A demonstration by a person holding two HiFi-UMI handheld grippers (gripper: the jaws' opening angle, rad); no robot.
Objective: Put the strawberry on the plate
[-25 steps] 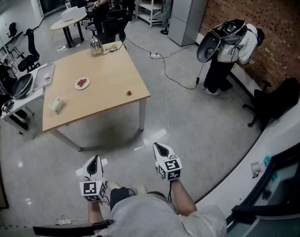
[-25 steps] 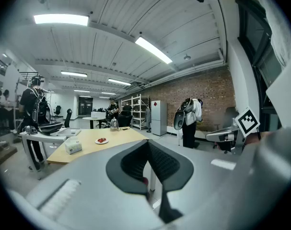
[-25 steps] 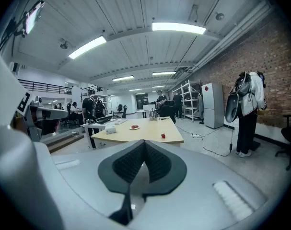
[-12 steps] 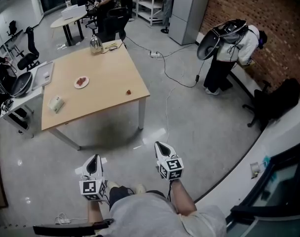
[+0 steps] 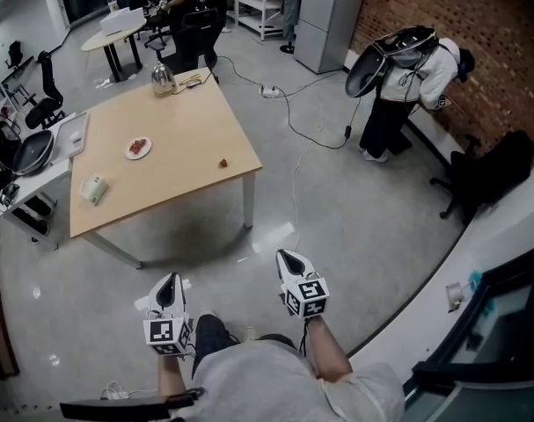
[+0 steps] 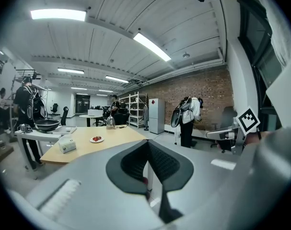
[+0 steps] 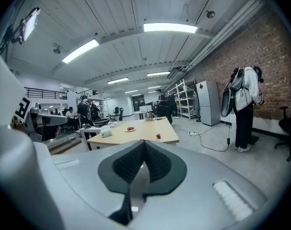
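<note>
Grey polished floor (image 5: 337, 227) spread under both grippers, with a brick wall (image 5: 504, 51) off to the right gripper's side. Well ahead of them stood a wooden table (image 5: 187, 126). The left gripper (image 5: 167, 287) and the right gripper (image 5: 287, 262) were held side by side above the floor, both short of the table. Each had its jaws pressed together with nothing between them. The strawberry (image 5: 223, 163) lay alone on the table near its right edge, far ahead of the right gripper and a little to its left, not on the plate. The plate (image 5: 138, 149), with red pieces on it, sat farther off and further left, apart from the strawberry. A kettle (image 5: 162, 79) stood at the table's far edge.
</note>
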